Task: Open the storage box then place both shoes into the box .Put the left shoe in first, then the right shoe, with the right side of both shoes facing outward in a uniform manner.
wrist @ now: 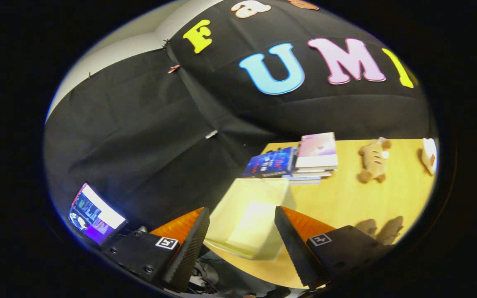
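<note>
A pale, translucent storage box [250, 215] stands on the wooden table [358, 198], near its left corner. It lies just ahead of my gripper [242, 242], seen through the gap between the two fingers. The fingers stand wide apart with nothing held between them; the gripper is open and raised above the table. To the right of the right finger, two brown shoes [381, 229] sit near the table's front edge, partly hidden by the gripper body. I cannot tell whether the box has its lid on.
A stack of books [300, 159] lies beyond the box at the table's back edge. A plush toy [373, 159] lies right of the books, and a white object [429, 154] sits further right. A lit screen [93, 215] stands off the table to the left.
</note>
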Tool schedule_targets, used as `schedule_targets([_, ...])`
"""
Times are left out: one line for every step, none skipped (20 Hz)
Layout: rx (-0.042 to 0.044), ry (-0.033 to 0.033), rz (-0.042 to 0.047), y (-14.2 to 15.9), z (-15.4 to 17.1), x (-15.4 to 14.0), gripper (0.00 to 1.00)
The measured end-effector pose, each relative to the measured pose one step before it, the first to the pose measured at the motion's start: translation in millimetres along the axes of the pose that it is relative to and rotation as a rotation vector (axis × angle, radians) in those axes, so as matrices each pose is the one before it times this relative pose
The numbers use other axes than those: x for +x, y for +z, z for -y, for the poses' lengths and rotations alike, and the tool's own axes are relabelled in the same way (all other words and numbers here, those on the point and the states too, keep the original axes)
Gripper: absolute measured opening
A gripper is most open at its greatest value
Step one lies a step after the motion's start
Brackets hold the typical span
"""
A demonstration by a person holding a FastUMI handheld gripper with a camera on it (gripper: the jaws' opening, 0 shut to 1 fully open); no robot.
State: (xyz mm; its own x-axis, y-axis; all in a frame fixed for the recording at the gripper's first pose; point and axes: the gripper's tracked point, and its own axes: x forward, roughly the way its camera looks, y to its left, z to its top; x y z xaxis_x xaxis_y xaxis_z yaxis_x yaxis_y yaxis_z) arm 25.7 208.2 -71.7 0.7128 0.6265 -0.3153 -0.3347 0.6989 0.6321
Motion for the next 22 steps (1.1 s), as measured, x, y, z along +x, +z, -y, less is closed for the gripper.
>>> schedule_targets([0.0001, -0.04415, -0.00265, -6.29, 17.6, -10.87, 0.98])
schedule_targets([-0.00173, -0.0437, -0.00428, -6.7, 19.72, -8.36, 0.98])
schedule_targets([-0.0058, -0.04497, -0.00606, -8.57, 20.48, -8.34, 0.98])
schedule_targets([-0.00954, -0.05003, -0.01198, -9.25, 22.62, -5.25, 0.98])
schedule_targets([-0.00796, -0.04833, -0.01661, -11.44, 20.33, -3.87, 0.98])
schedule_targets([-0.00464, -0.04547, -0.02241, -14.87, 19.86, -2.77, 0.98])
schedule_targets([-0.00423, -0.04586, -0.02462, -15.27, 19.48, -1.32, 0.98])
schedule_targets([0.0018, -0.038, -0.03213, -15.01, 16.77, 1.99, 0.97])
schedule_targets([0.00603, -0.0275, -0.03319, -16.6, 14.82, 4.25, 0.97])
schedule_targets([0.00606, -0.02416, -0.03751, -16.86, 13.22, 5.2, 0.97])
schedule_targets([0.00366, -0.02146, -0.02956, -14.07, 10.4, 6.24, 0.96])
schedule_targets([0.00053, -0.01747, -0.02736, -9.77, 7.19, 6.97, 0.97])
schedule_targets([-0.0046, -0.01741, -0.02567, -10.33, 7.98, 8.94, 0.97])
schedule_targets([-0.00423, -0.03018, -0.01986, -10.24, 9.54, 9.88, 0.95])
schedule_targets([0.00294, -0.02025, -0.02193, -6.5, 8.16, 10.38, 0.93])
schedule_targets([0.01112, -0.01671, -0.01843, -4.52, 4.74, 10.87, 0.92])
schedule_targets([0.01696, -0.00964, -0.01642, -2.18, 3.53, 9.51, 0.91])
schedule_targets([0.01029, -0.00877, -0.02147, -2.33, 4.3, 13.76, 0.85])
schedule_targets([0.00434, -0.0143, -0.016, -1.92, 3.93, 10.36, 0.83])
schedule_targets([0.00366, -0.00446, -0.01334, -0.46, 1.5, 7.66, 0.79])
schedule_targets([-0.00002, -0.00602, -0.00389, 0.76, 0.38, 6.17, 0.72])
schedule_targets([-0.00453, -0.00845, -0.00489, 0.87, 0.75, 7.01, 0.65])
